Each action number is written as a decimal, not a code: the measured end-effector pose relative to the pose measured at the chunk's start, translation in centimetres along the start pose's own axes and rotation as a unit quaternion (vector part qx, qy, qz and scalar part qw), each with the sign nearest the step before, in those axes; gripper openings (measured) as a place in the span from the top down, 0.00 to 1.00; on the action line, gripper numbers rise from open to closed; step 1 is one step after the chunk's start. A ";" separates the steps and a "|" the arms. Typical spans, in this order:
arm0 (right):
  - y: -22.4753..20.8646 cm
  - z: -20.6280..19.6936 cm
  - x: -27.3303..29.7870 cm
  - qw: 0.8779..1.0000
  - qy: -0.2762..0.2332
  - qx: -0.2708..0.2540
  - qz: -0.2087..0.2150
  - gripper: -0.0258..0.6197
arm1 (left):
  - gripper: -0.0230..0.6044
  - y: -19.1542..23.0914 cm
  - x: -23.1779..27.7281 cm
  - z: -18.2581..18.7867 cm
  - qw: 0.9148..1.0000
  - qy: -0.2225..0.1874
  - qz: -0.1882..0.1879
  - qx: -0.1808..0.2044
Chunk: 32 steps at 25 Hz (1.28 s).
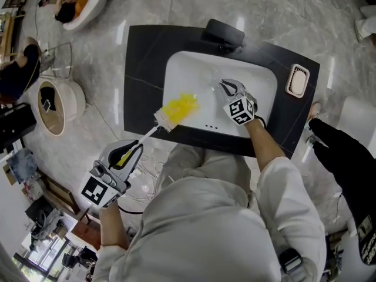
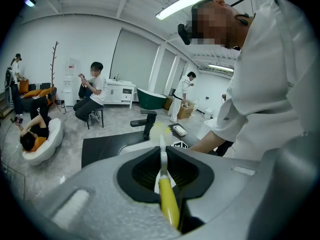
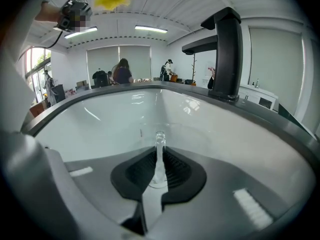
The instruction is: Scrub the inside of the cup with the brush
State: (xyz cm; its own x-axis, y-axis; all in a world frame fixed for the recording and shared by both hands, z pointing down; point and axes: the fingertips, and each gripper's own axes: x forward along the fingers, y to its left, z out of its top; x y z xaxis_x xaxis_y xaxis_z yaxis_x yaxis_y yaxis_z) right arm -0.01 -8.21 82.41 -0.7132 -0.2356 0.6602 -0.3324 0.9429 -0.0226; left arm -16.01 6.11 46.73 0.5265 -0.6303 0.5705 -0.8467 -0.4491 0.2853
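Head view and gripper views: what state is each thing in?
brush, gripped by its handle, bristles outside the cup
cup, clear, wall gripped, low in the sink
faucet, off, no water running
left gripper, shut on the brush
right gripper, shut on the cup

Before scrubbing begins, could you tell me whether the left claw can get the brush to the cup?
Probably yes: nothing lies between the brush in the left claw and the clear cup that the right claw holds in the sink.

Bathroom showroom: display basin (image 1: 176, 69), green tub (image 2: 151, 99), white vanity (image 2: 118, 93), marble floor (image 1: 153, 4).
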 end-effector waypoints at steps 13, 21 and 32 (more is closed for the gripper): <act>0.6 -3.5 -1.3 0.999 0.041 0.030 -0.010 0.91 | 0.89 -0.4 0.7 0.5 1.000 -0.003 -0.015 0.004; 1.0 -4.7 -0.6 0.997 0.074 0.037 -0.009 0.90 | 0.89 -0.4 0.8 0.9 1.000 -0.011 -0.017 0.007; 0.9 -4.6 -0.5 0.996 0.086 0.036 -0.006 0.90 | 0.89 -0.4 0.8 1.5 0.999 -0.020 -0.023 0.012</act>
State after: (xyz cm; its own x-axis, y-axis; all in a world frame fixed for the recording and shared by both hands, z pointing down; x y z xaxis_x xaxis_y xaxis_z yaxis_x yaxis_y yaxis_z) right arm 2.86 -6.12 85.50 -0.5950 -0.1966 0.7793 -0.3872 0.9198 -0.0636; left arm -15.13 4.83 45.98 0.5682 -0.6335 0.5252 -0.8195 -0.4931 0.2918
